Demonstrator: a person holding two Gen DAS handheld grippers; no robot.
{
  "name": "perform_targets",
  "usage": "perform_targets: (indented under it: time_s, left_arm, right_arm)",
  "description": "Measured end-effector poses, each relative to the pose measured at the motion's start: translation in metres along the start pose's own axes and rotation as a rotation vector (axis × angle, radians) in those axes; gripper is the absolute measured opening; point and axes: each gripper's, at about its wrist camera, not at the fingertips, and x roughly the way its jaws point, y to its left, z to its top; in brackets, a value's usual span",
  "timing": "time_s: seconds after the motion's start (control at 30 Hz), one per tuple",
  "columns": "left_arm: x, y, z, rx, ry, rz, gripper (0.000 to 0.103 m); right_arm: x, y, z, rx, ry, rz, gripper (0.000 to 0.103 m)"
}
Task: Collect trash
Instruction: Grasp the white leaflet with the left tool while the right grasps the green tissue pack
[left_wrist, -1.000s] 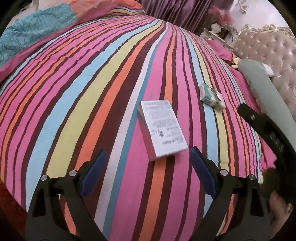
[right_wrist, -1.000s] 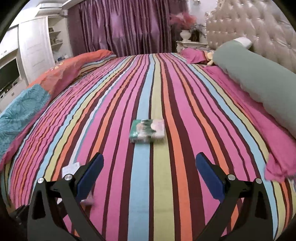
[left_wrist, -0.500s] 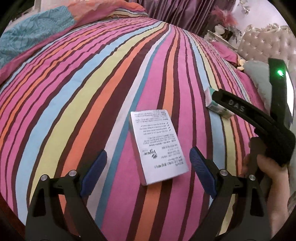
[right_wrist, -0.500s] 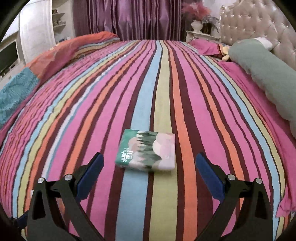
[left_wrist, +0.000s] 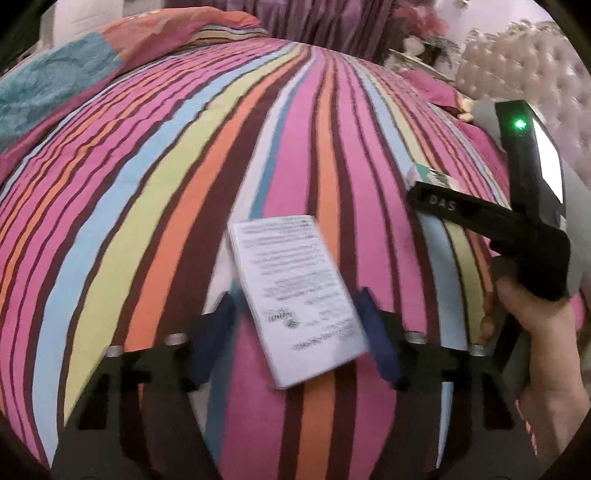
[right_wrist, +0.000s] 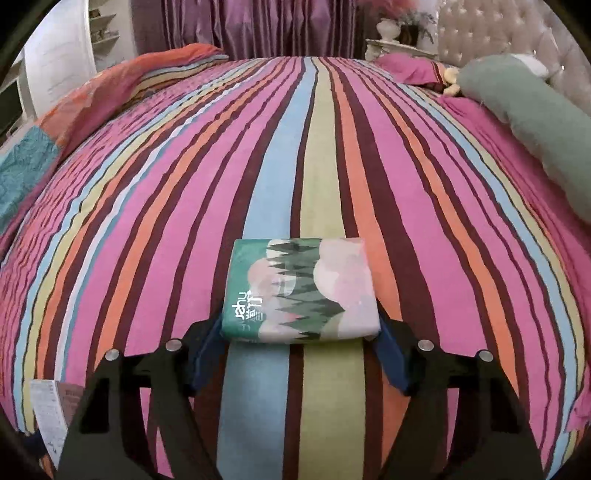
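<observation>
Closing in on two pieces of trash at once is the step in hand, both lying on the striped bed (right_wrist: 147, 229).

Left gripper (left_wrist: 295, 332): held wide open, nothing gripped yet. A white box (left_wrist: 295, 295) w/ printed text lies flat on the bed btwn the blue pads (left_wrist: 376, 343), turned at a slant to them. View is blurred, so contact w/ the pads can't be told; a gap seems left on both sides.

Right gripper (right_wrist: 299, 354): also spread wide, its pads set at either end of a green tissue pack (right_wrist: 301, 291) w/ a forest picture. Pads look to be at or just touching the pack's near corners; no squeeze is seen, pack isn't deformed.

Next, by judgement: both grippers need to be pushed a bit further fwd so the pads are past the corners, then shut. The white box is skewed, so it may twist or slip when pinched; the soft pack will likely give under pressure.
</observation>
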Motion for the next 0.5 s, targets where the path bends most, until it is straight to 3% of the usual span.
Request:
perform_targets:
  time_s: [0.3, 0.5]
  left_arm:
    - [-0.012, 0.025, 0.001, -0.024, -0.003, -0.071, 0.059]
    - [-0.041, 0.042, -0.007, -0.008, -0.019, -0.108, 0.059]
  right_arm:
    - [-0.032, -0.011, -0.021, 0.099, -0.036, 0.06, 0.067]
    - [-0.074, -0.016, -0.063, 0.205, -0.053, 0.135, 0.067]
